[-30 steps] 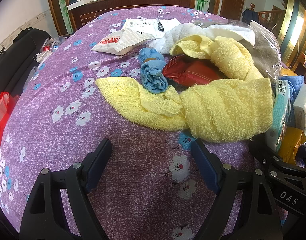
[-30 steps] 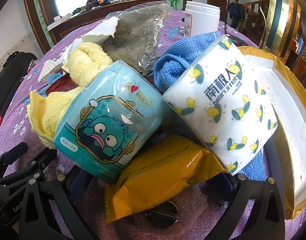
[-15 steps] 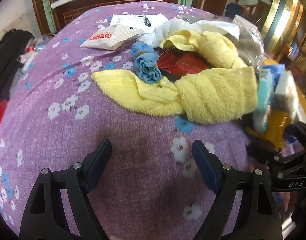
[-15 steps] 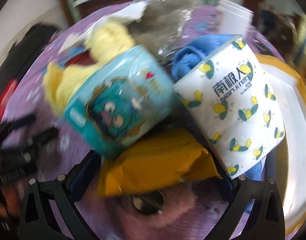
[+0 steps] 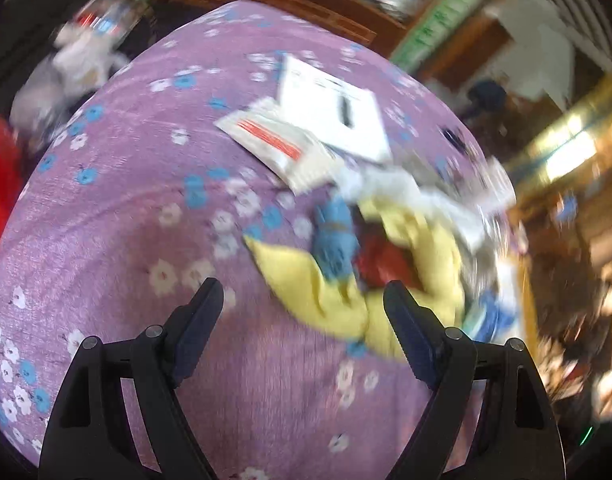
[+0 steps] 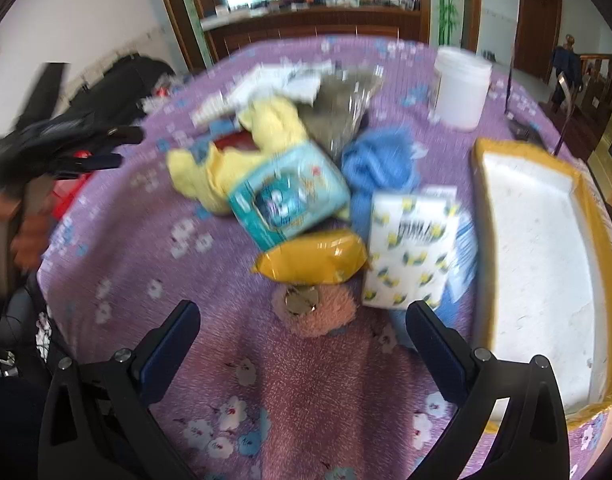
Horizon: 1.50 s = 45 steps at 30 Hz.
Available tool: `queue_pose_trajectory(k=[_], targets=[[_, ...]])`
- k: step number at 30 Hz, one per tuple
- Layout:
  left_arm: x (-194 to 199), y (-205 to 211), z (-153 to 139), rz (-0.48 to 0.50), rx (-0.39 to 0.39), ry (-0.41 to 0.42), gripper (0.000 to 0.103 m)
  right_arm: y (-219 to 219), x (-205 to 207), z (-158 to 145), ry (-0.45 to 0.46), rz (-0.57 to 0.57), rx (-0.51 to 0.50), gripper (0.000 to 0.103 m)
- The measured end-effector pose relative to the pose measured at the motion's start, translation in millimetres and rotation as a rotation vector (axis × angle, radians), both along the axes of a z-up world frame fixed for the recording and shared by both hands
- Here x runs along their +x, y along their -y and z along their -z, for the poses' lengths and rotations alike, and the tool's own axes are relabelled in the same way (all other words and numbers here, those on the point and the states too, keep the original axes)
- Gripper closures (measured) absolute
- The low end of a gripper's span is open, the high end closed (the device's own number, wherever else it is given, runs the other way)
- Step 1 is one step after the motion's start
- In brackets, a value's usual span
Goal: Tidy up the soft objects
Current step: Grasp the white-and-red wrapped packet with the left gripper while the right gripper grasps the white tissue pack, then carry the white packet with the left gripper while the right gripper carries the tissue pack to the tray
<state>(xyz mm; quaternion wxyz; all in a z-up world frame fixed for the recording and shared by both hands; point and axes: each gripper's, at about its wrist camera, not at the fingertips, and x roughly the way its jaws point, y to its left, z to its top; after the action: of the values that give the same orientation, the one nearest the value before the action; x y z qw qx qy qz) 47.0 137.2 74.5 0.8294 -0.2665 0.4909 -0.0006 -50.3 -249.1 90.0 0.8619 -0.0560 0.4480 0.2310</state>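
1. Left gripper: jaws spread wide, nothing between them, held above the purple flowered tablecloth, tilted so the table runs diagonally across a heavily blurred view.
2. Seen from the right wrist camera: same left gripper at the table's left edge, raised off the cloth, gripped from below by a hand.
3. Right gripper: jaws wide apart, empty, held over the table's near edge, level with the heap ahead.
4. Just ahead of the right fingertips: a pink fuzzy item with a round metal disc on it, lying on the cloth.
5. Beyond it, touching one another: yellow packet, teal tissue pack, white tissue pack with lemon print.
6. Behind those: yellow towel, blue cloth, clear bag of grey material.
7. Along the table's right edge: white-lined tray with yellow rim, nothing inside.
8. Toward the far right of the table: white tub, upright.
9. In the left wrist view: yellow towel partly between the fingertips' line, small blue cloth and red item beside it; white papers farther back.
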Motion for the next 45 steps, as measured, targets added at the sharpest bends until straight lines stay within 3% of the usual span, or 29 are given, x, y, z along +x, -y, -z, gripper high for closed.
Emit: queue_pose_trajectory(k=[5, 11, 14, 15, 18, 20, 21, 25, 28, 35, 41, 45], targets=[[48, -25, 1, -0.116, -0.116, -0.130, 0.020, 9, -5, -20, 0.091, 0.019, -0.019, 0.001], [109, -33, 11, -0.211, -0.128, -0.204, 0.021, 28, -7, -38, 0.108, 0.073, 0.016, 0.001], [133, -32, 29, -0.227, -0.107, -0.252, 0.030, 35, -7, -36, 0.102, 0.096, 0.011, 0.001], [137, -33, 36, -0.236, -0.099, -0.267, 0.038, 37, -7, -36, 0.101, 0.102, 0.010, 0.001], [150, -32, 51, -0.256, -0.125, -0.284, 0.050, 44, -8, -35, 0.099, 0.129, 0.010, 0.001], [159, -33, 57, -0.269, -0.092, -0.281, 0.051, 50, -9, -34, 0.093, 0.149, 0.009, 0.001], [163, -33, 59, -0.268, -0.081, -0.279, 0.056, 51, -8, -33, 0.087, 0.155, 0.005, 0.000], [170, -23, 61, -0.215, -0.018, -0.235, 0.064, 56, -4, -31, 0.071, 0.161, 0.014, 0.000], [162, -16, 57, -0.137, -0.007, -0.178, 0.071, 58, 7, -27, 0.037, 0.159, 0.057, 0.001], [100, 9, 28, 0.052, 0.077, -0.021, 0.071, 47, 54, -10, -0.061, 0.172, 0.140, 0.001], [26, 45, -6, 0.186, 0.164, 0.092, 0.071, 25, 84, 5, -0.082, 0.159, 0.091, 0.002], [-23, 75, -11, 0.265, 0.176, 0.123, 0.071, 19, 100, 19, -0.116, 0.167, 0.066, 0.007]])
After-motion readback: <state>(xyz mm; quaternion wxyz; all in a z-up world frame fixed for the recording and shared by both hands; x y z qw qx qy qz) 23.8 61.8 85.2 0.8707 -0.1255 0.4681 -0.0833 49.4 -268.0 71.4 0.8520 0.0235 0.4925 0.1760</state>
